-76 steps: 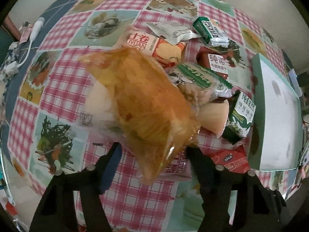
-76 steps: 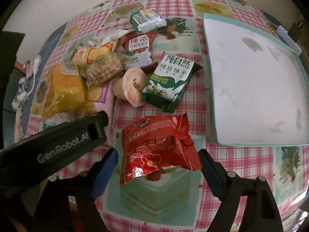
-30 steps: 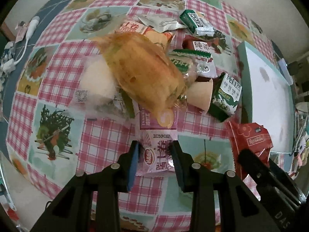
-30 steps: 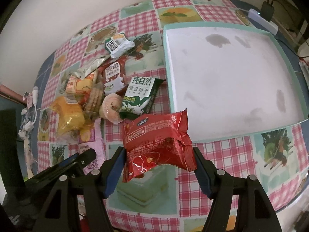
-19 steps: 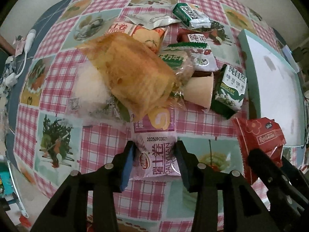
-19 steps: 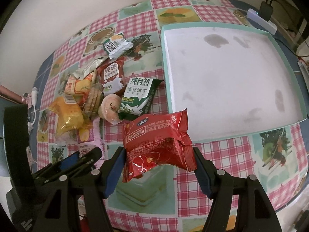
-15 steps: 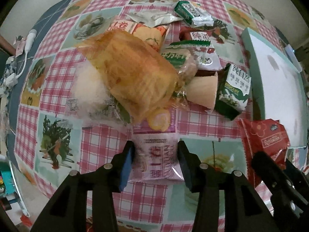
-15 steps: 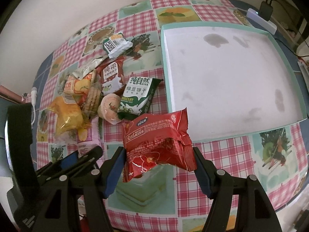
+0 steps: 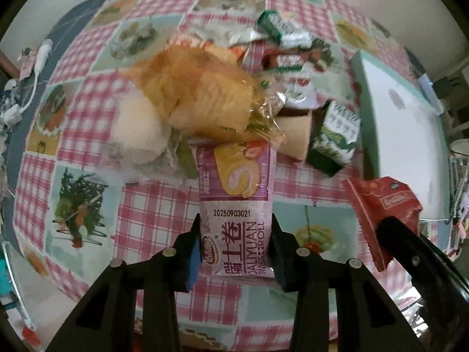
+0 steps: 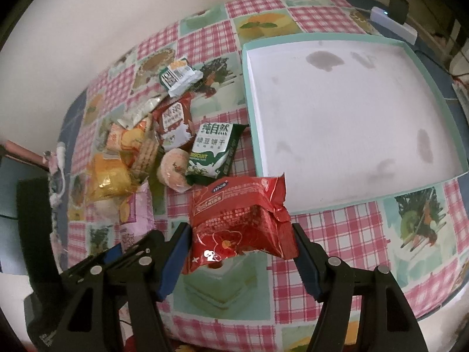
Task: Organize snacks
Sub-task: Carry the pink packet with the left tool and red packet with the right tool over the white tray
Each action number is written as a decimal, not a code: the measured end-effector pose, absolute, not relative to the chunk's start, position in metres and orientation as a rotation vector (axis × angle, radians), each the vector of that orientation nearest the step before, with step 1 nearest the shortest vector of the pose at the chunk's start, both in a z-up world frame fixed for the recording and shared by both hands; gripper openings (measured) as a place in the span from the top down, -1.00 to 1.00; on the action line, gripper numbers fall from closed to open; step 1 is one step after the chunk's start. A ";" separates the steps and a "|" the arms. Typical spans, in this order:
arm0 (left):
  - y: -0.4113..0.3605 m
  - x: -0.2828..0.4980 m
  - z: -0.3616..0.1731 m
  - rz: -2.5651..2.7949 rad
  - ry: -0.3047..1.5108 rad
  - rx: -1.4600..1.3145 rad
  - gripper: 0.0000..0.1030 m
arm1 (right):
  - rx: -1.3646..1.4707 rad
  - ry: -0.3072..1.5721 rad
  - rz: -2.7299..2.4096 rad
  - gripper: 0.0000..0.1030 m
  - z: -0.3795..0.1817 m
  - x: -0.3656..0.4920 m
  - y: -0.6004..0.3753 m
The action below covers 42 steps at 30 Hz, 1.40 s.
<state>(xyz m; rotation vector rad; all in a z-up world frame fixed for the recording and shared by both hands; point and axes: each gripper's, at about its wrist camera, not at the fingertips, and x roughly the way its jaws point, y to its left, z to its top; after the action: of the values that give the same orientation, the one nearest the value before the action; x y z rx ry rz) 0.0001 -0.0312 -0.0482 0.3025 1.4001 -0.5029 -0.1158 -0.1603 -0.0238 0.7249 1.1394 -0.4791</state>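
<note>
My left gripper (image 9: 236,245) pointed down at the checked tablecloth (image 9: 152,214) with its jaws around the lower end of the pink Swiss roll packet (image 9: 234,205). The jaws had just been closing, and both pads pressed against the packet's sides, so I had hold of it. The packet's upper end still lay tucked under the edge of the snack pile — directly beneath the clear bag of yellow pastry (image 9: 199,94).

My right gripper (image 10: 240,249) stood a good deal wider, closed on the red snack packet (image 10: 240,214), which hung in the jaws clear of the cloth, just short of the near edge of the teal-rimmed white tray (image 10: 457,143). The tray's white floor showed grey stains and held no snacks.

The rest of the snacks lay heaped to the left of the tray: the green biscuit packet (image 10: 214,152) nearest its wall, a round pink-wrapped cake (image 10: 173,170) touching that packet, a dark red packet (image 10: 174,120) behind them, and a small green-and-white packet (image 10: 178,76) at the far end of the pile. From the left wrist view the scene was blurred, so I could not read the smaller wrappers there.
</note>
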 end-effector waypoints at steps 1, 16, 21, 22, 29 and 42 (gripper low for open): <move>-0.031 -0.002 -0.045 -0.511 1.389 0.297 0.19 | 0.730 1.131 -0.480 -0.36 -0.022 -0.117 -0.161; -0.024 -0.034 -0.002 -0.585 1.267 0.303 0.19 | 0.795 1.046 -0.514 -0.34 -0.005 -0.136 -0.180; -0.030 -0.043 0.005 -0.606 1.251 0.309 0.19 | 0.805 1.048 -0.566 -0.34 -0.008 -0.138 -0.192; -0.031 -0.042 0.005 -0.610 1.247 0.308 0.19 | 0.803 1.043 -0.578 -0.34 -0.007 -0.139 -0.194; -0.045 -0.046 0.010 -0.661 1.253 0.294 0.19 | 0.830 1.007 -0.675 -0.34 -0.006 -0.148 -0.220; -0.119 -0.044 0.012 -0.732 1.277 0.364 0.19 | 0.924 0.929 -0.857 -0.34 -0.007 -0.170 -0.273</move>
<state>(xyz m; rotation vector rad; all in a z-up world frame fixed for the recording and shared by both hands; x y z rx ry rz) -0.0444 -0.1186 0.0117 0.3642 1.2765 -0.7322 -0.1704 -0.2734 -0.0072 0.9235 0.9287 -0.8567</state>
